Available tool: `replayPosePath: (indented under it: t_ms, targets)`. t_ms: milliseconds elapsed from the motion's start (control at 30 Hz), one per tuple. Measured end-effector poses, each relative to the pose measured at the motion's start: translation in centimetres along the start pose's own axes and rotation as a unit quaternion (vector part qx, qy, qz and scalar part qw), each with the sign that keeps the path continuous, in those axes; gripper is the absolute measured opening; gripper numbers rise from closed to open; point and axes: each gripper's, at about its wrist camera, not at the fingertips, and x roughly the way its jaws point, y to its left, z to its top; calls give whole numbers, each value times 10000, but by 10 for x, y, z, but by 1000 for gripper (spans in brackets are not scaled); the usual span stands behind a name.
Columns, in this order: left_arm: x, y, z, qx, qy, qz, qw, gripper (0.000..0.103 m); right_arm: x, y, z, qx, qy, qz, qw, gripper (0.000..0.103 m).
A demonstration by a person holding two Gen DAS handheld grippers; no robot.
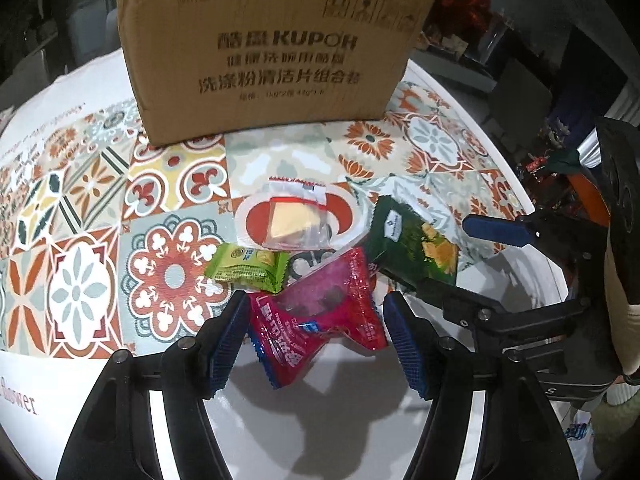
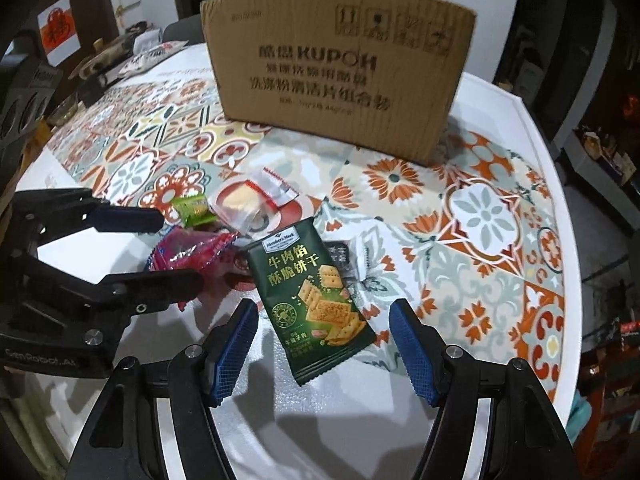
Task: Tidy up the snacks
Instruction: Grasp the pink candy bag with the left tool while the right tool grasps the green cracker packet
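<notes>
On the worktop [image 1: 100,360], a light, crinkly pink snack packet [image 1: 320,312] lies between the wide-open left tool [image 1: 316,340]; grip its flat middle. Right tool [image 2: 324,344] gapes around a green cracker packet [image 2: 316,304]; cardboard box [image 1: 272,52] at twelve o'clock.

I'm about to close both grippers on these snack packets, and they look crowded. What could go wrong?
1. The red packet between the open left gripper fingers touches or overlaps the light green packet, which may get dragged along.
2. The right gripper, open around the dark green cracker packet, works close beside the left one; they might collide.
3. The cardboard box wall stands tall; a low carry could hit it.
</notes>
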Motion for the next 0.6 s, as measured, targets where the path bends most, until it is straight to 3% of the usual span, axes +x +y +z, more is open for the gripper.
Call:
replayPosePath:
  t_ms: [300, 400, 467, 533, 600]
  targets:
    - [7, 9, 1, -223, 7, -166, 9996, 66, 18, 2, 5, -47, 156, 75, 9998, 69]
    - [4, 11, -1, -247, -51, -233, 9994, 58, 18, 3, 5, 76, 109, 66, 9999, 68]
    - [0, 12, -2, -258, -135, -229, 9993, 45, 15, 3, 4, 172, 55, 78, 9998, 62]
    - [-3, 13, -3, -241, -148, -248, 9993, 41, 13, 4, 3, 224, 28, 25, 9997, 52]
    - [-6, 14, -5, -251, -196, -251, 9992, 39, 10, 5, 1, 292, -18, -9, 9996, 49]
